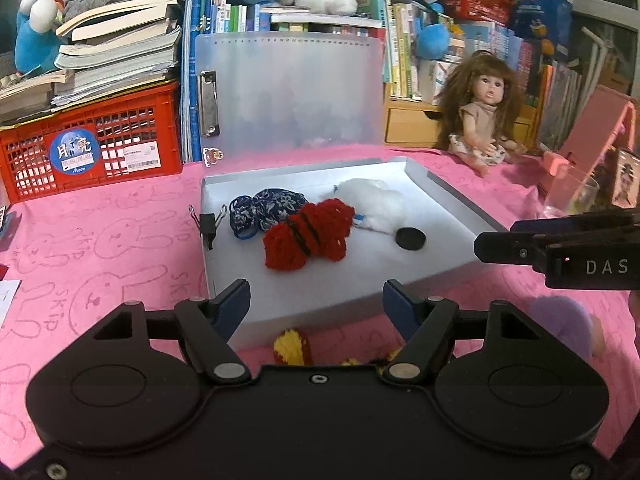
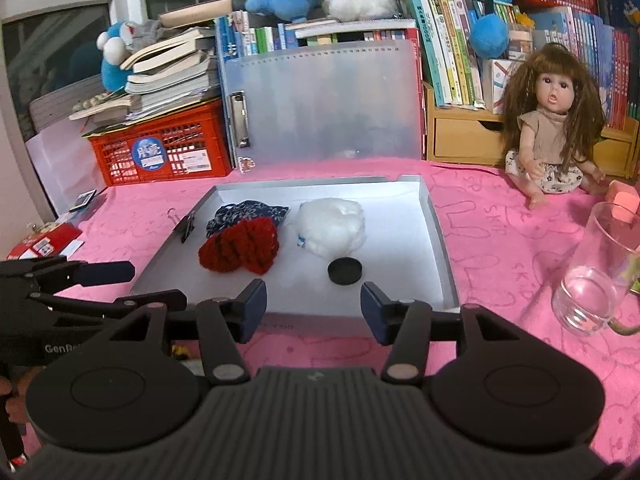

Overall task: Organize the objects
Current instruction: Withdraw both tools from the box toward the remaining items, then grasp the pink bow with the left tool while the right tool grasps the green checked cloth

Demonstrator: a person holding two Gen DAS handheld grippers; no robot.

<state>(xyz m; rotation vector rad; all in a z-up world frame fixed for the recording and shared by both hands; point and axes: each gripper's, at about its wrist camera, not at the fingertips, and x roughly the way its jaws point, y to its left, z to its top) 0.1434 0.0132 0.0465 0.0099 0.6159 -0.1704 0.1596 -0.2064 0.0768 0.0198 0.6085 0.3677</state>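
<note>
4 soft-looking items, shallow grey tray (image 2: 434,216)

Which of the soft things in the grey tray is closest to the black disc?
The white fluffy ball: it sits right behind the black disc, while the red knit piece lies further left.

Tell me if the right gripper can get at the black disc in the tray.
Probably yes. The right gripper is open and empty, the black disc lies just ahead in the tray, with only its low front edge between.
</note>
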